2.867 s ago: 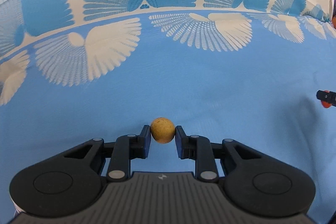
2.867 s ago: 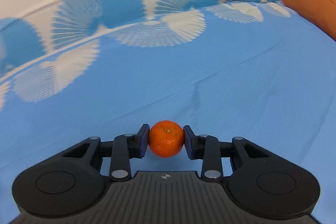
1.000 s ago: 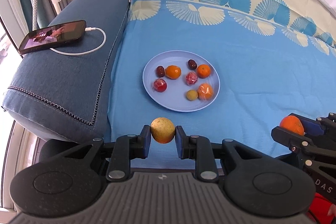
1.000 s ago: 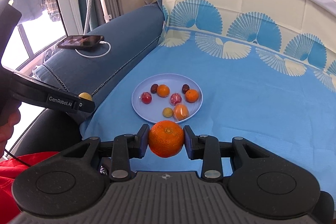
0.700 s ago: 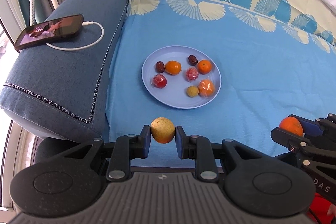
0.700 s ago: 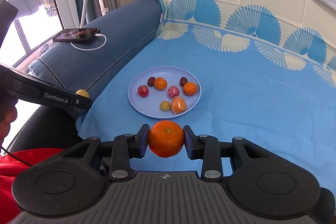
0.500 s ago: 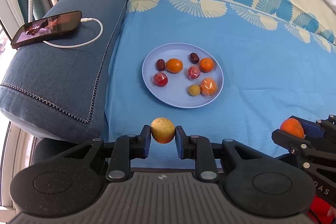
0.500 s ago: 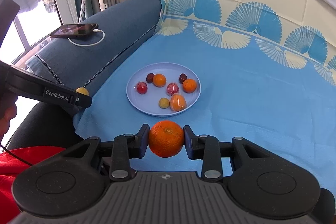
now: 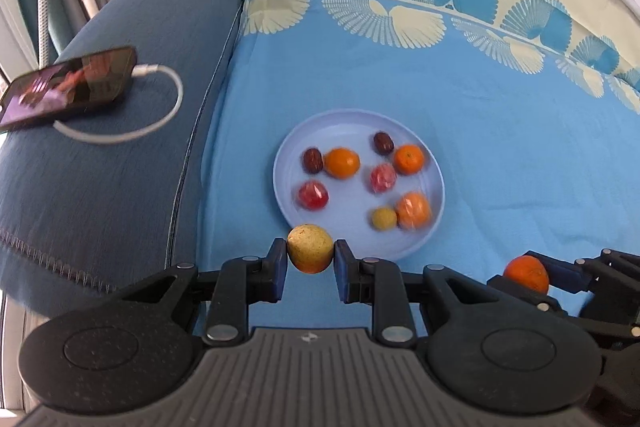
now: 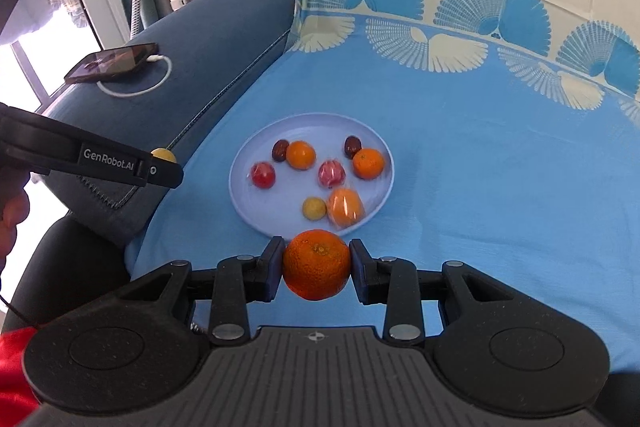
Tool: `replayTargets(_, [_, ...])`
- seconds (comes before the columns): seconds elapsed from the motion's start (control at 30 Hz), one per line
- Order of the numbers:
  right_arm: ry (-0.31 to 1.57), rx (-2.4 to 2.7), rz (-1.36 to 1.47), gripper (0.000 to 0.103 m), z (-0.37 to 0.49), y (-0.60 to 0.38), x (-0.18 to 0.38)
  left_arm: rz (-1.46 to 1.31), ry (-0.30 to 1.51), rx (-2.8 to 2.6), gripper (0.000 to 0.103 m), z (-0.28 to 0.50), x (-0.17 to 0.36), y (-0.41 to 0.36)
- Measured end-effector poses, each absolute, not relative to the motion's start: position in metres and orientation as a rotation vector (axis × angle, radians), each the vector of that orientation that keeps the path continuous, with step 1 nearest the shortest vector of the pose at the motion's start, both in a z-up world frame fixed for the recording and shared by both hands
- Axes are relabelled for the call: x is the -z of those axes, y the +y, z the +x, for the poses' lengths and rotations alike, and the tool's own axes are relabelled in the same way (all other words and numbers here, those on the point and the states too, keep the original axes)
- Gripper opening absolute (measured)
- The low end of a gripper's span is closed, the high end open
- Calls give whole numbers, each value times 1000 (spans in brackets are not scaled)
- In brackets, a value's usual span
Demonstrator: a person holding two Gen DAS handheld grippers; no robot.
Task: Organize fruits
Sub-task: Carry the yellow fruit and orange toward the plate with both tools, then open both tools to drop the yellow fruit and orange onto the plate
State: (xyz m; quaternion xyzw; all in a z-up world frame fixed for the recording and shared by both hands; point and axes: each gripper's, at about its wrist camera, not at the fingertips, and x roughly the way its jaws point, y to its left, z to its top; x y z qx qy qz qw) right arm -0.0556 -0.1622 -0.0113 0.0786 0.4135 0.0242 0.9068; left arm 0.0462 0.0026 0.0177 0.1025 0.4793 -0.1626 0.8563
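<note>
- Seemingly ready for delivery, in the left wrist view the left gripper (image 9: 311,255) is clenched on a small yellow fruit (image 9: 310,248), held in the air just short of the near rim of the pale blue plate (image 9: 352,123).
- Seven fruits already lie scattered on the plate, some in clear wrap, so I judge it the collecting spot; the near-left part looks the barest patch to set down on.
- Off to the right, the right gripper (image 9: 528,279) carries an orange (image 9: 526,273) well apart from the plate.
- A phone (image 9: 68,89) on a white cable (image 9: 160,115) rests on the denim armrest (image 9: 120,187), clear of the approach.
- Turning to the right wrist view, the right gripper (image 10: 316,265) grasps the orange (image 10: 316,264) squarely between both pads, above the blue sheet (image 10: 500,187) just before the plate (image 10: 312,121).
- The wrapped orange fruit (image 10: 345,207) and a small yellow one (image 10: 314,207) crowd the near edge, so a drop there risks a knock.
- The left gripper (image 10: 166,169) comes in from the left with its yellow fruit (image 10: 163,155); both tools aiming together could clash.
</note>
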Motion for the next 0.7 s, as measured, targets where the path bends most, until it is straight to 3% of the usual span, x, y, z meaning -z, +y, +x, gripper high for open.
replayTargets(0.23, [809,-62,80,37,4,-158,21,235,983,362,27,95,-5,-23])
replayTargets(0.7, [893,-85,85,37,81,-171,75,293,1051,351,27,161,54,-52])
